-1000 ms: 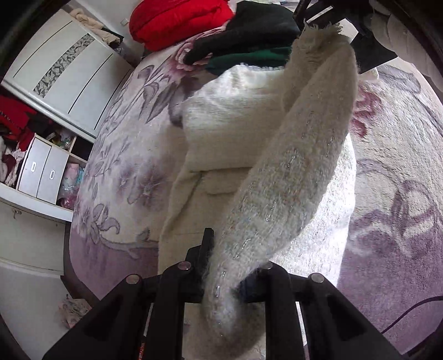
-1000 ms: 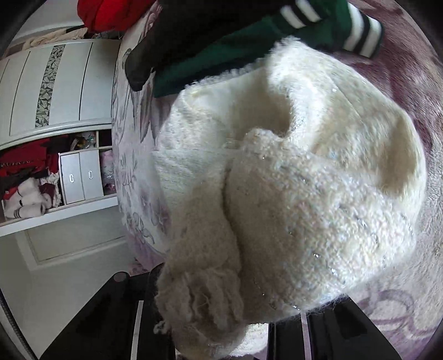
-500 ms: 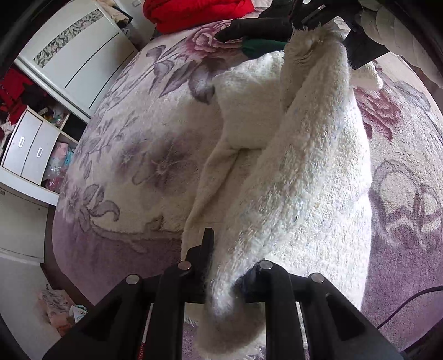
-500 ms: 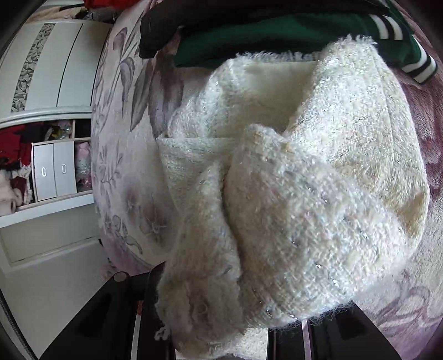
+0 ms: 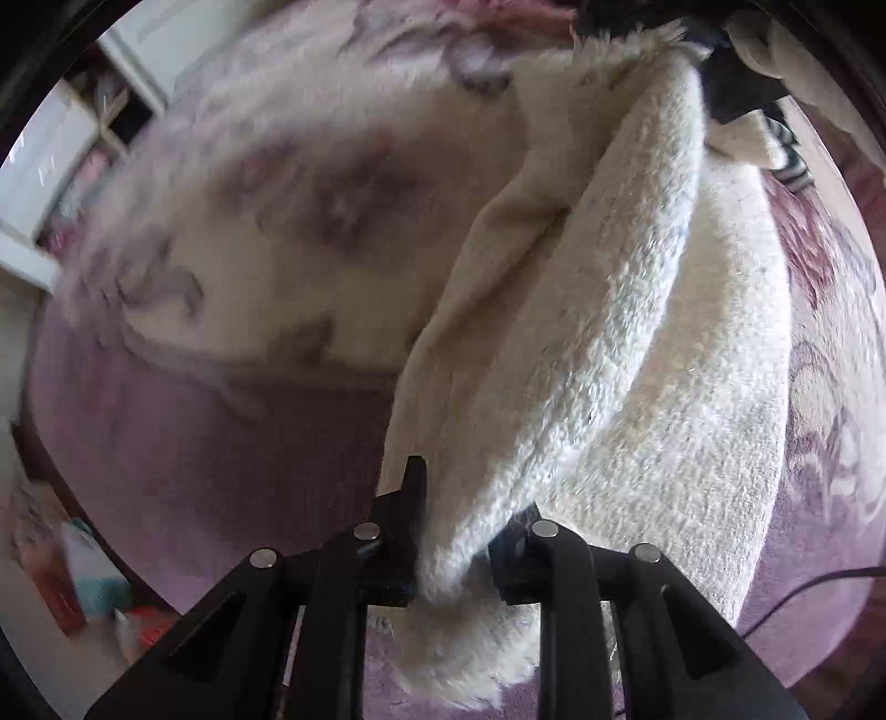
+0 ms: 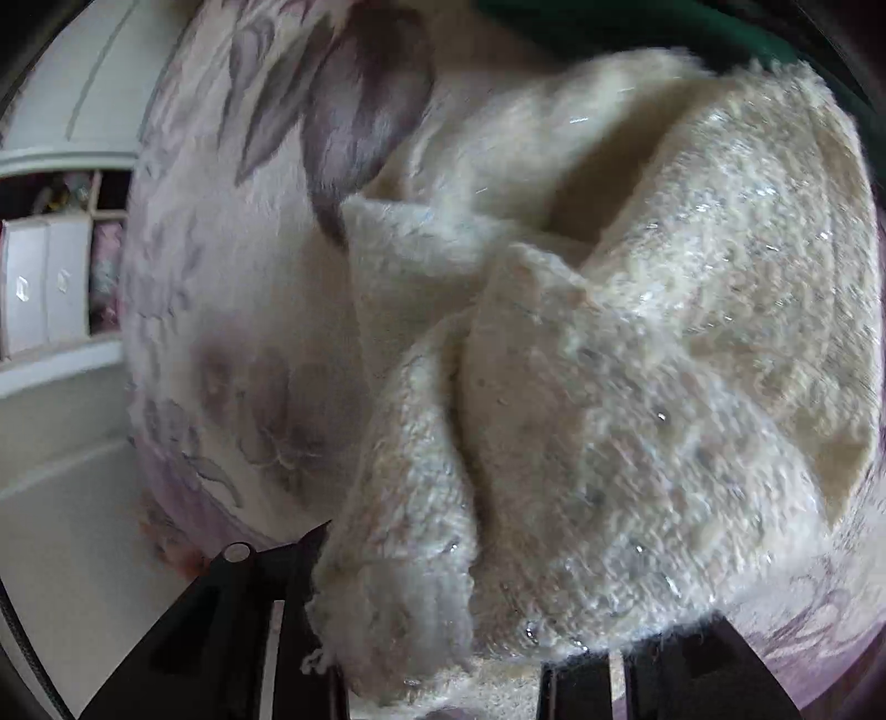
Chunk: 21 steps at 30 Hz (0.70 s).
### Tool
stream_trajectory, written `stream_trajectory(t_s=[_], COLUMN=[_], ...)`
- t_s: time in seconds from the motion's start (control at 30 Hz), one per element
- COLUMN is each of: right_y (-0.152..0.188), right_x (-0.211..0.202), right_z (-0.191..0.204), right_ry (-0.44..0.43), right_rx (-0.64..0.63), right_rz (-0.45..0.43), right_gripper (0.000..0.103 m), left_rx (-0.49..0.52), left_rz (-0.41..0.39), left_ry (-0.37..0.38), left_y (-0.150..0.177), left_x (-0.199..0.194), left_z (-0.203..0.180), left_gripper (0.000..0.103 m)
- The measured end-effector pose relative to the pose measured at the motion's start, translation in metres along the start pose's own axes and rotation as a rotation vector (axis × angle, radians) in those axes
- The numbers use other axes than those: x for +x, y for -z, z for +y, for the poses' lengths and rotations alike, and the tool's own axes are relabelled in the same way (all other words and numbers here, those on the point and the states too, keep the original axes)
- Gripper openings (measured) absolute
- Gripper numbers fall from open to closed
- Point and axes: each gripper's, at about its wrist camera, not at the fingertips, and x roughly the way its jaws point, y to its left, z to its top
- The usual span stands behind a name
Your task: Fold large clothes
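Observation:
A cream fuzzy knit garment point(image 5: 620, 332) with silver threads lies on a purple floral bedspread point(image 5: 232, 221). My left gripper point(image 5: 459, 548) is shut on one edge of it; the fabric stretches from the jaws up to the far top right. My right gripper point(image 6: 443, 653) is shut on another bunched part of the same garment point(image 6: 637, 399), which fills the right wrist view and hides the fingertips. The other gripper shows as a dark shape at the top right of the left wrist view point(image 5: 736, 94).
A green and black garment point(image 6: 609, 22) lies on the bed beyond the cream one. A white wardrobe with small drawers point(image 6: 44, 282) stands left of the bed. Boxes and clutter point(image 5: 83, 581) sit on the floor. A black cable point(image 5: 819, 581) runs at lower right.
Both grippers have moved left and lower toward the bed with the garment in them. The red clothes and most of the dark pile have left the views. The now frames are motion-blurred.

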Motion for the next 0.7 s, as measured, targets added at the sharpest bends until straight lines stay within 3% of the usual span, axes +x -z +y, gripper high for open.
stream_trajectory(t_s=[0.03, 0.07, 0.1, 0.13, 0.2, 0.3, 0.37, 0.47, 0.53, 0.63, 0.7], right_y=[-0.004, -0.005, -0.006, -0.004, 0.003, 0.017, 0.022, 0.01, -0.011, -0.05, -0.058], right_x=[0.007, 0.01, 0.009, 0.003, -0.015, -0.051, -0.073, -0.071, -0.051, -0.004, 0.007], right_z=[0.007, 0.012, 0.015, 0.018, 0.02, 0.003, -0.019, -0.046, -0.05, -0.031, -0.024], right_ry=[0.022, 0.018, -0.018, -0.081, -0.193, -0.359, -0.317, -0.299, -0.325, -0.285, -0.247], right_rx=[0.008, 0.021, 0.03, 0.033, 0.007, -0.007, 0.035, 0.147, 0.181, 0.101, 0.086], right_rz=[0.028, 0.045, 0.054, 0.057, 0.056, 0.01, -0.064, -0.123, -0.144, -0.095, -0.099], right_gripper=[0.047, 0.058, 0.071, 0.075, 0.077, 0.077, 0.078, 0.077, 0.069, 0.07, 0.074], left_rx=[-0.036, -0.062, -0.099, -0.133, -0.178, -0.233, -0.261, -0.25, -0.236, -0.229, -0.218], left_rz=[0.032, 0.046, 0.05, 0.051, 0.064, 0.087, 0.085, 0.06, 0.036, 0.034, 0.045], left_ry=[0.033, 0.055, 0.079, 0.098, 0.134, 0.172, 0.196, 0.189, 0.189, 0.211, 0.224], left_y=[0.002, 0.004, 0.008, 0.013, 0.022, 0.037, 0.041, 0.037, 0.03, 0.018, 0.012], left_x=[0.008, 0.011, 0.012, 0.01, 0.006, -0.001, -0.008, -0.019, -0.023, -0.02, -0.016], left_z=[0.012, 0.023, 0.038, 0.052, 0.076, 0.103, 0.112, 0.111, 0.108, 0.101, 0.099], left_gripper=[0.032, 0.041, 0.044, 0.051, 0.059, 0.059, 0.059, 0.059, 0.059, 0.058, 0.058])
